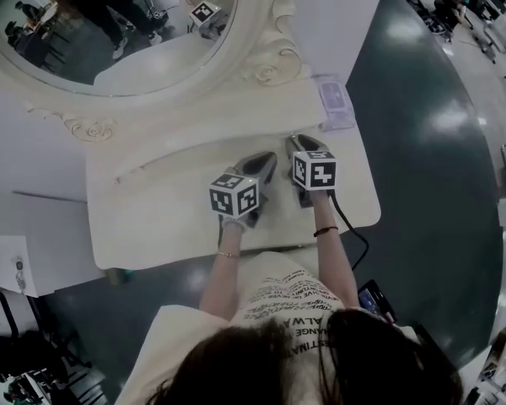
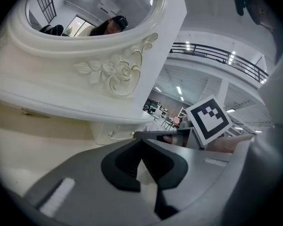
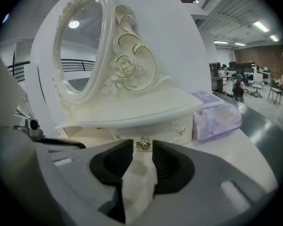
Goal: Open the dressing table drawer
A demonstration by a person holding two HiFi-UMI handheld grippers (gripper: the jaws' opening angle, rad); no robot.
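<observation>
The oval mirror in its carved cream frame is cut off by the top edge of the head view. From above, the shelf under it hides the drawer fronts entirely, so only the two gripper views look in beneath that shelf.

The left gripper has its dark pads clenched tip to tip with nothing between them, low over the cream dressing table top. One small fitting shows on the cabinet beyond it, too small to make out.

The right gripper has its jaws released and standing apart. The ornate gold knob of the small cream drawer sits in line with the gap at their tips. The pads do not press on it, and I cannot tell whether it lies between the tips or just beyond them. The drawer itself sits flush below the shelf, not pulled out.

A second, smaller knob shows to the right of the first, making two that can be counted. One pale purple soft tissue pack lies at the table's right end.
</observation>
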